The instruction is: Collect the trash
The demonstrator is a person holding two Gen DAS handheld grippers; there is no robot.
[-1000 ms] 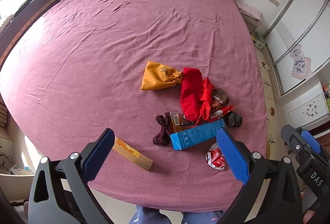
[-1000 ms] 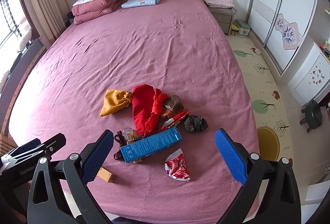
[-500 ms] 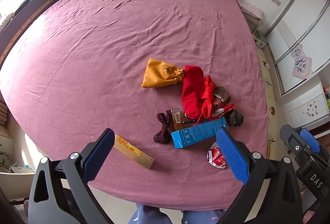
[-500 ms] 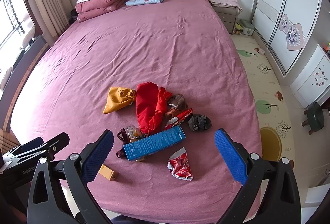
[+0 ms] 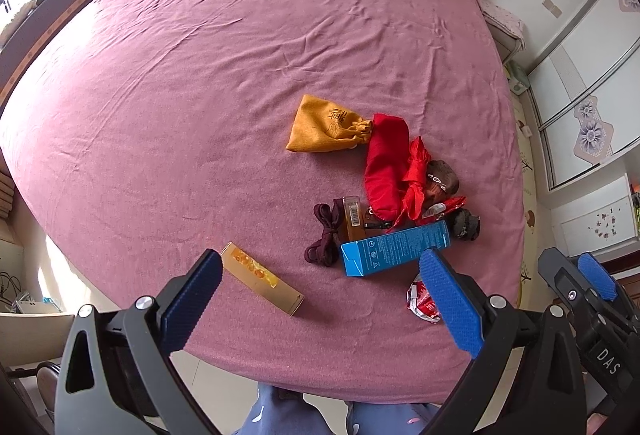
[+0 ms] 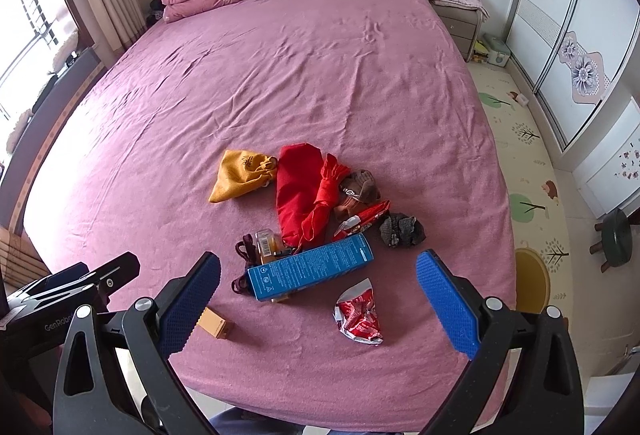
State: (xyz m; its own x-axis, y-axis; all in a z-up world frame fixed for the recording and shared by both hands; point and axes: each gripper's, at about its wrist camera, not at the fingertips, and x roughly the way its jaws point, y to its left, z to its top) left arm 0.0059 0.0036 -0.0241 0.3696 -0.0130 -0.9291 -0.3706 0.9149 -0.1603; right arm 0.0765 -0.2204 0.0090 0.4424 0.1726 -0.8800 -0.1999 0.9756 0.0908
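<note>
Nothing looks collected yet: the whole litter lies on the pink bed sheet (image 6: 320, 75) near its foot edge, and both tools hang above that edge with nothing between their pads. The left gripper (image 5: 320, 291) is released, jaws spread wide; the right gripper (image 6: 318, 291) is spread just as wide and empty. Taking the blue carton (image 6: 310, 269) as the landmark: the crumpled red wrapper (image 6: 358, 315) lies just beside it toward the foot edge, on the right; the tan box (image 5: 262, 277) lies apart from it on the left, also near the edge; a dark cord (image 5: 324, 235) and a small amber bottle (image 5: 354, 217) touch its left end; the red cloth bag (image 6: 300, 191) and a red-and-white packet (image 6: 362, 221) sit just behind it, toward the headboard; a dark crumpled wad (image 6: 402, 231) lies to its right rear; the yellow drawstring pouch (image 6: 240, 175) rests farther back on the left, touching the red bag. No bin or sack for the trash shows in either view. By this reading the task stands at its start, with every piece left to pick up; the wrapper and tan box seem nearest to hand.
</note>
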